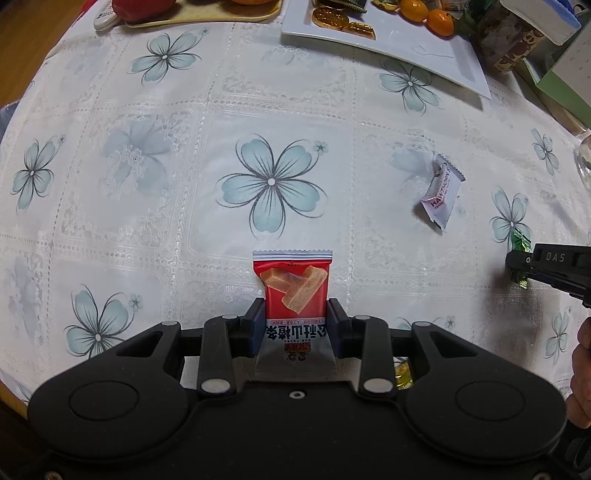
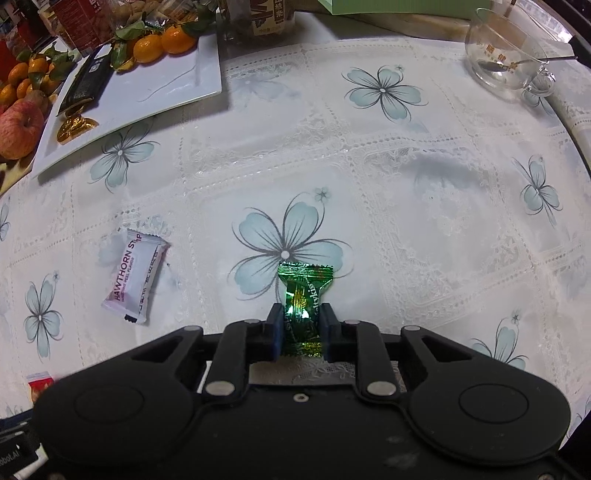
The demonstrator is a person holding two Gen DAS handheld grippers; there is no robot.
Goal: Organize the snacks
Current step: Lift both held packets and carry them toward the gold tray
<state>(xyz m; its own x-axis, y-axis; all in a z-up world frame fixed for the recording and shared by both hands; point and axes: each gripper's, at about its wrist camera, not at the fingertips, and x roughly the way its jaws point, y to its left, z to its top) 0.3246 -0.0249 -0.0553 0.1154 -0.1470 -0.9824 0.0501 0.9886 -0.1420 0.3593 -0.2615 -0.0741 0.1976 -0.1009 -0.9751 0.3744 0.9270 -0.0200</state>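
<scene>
My left gripper (image 1: 295, 310) is shut on a red and white snack packet (image 1: 291, 280), which stands out past the fingertips over the flowered tablecloth. The green foil candy (image 2: 304, 284) is pinched at its middle by my right gripper (image 2: 302, 314), which is shut on it. In the left wrist view the right gripper (image 1: 517, 266) shows at the right edge with the green candy (image 1: 521, 240) in it. A white and pink hawthorn strip packet (image 2: 135, 275) lies loose on the cloth between the two grippers, also seen as the hawthorn packet (image 1: 441, 192). The red packet (image 2: 38, 384) shows blurred at the lower left.
A white rectangular plate (image 2: 166, 88) at the back holds mandarins (image 2: 162, 40), gold foil coins (image 1: 328, 16) and a dark wrapper. An apple (image 2: 18, 129) lies left of it. A glass bowl with a spoon (image 2: 506, 59) stands far right. A yellow-green candy (image 1: 402, 376) lies under the left gripper.
</scene>
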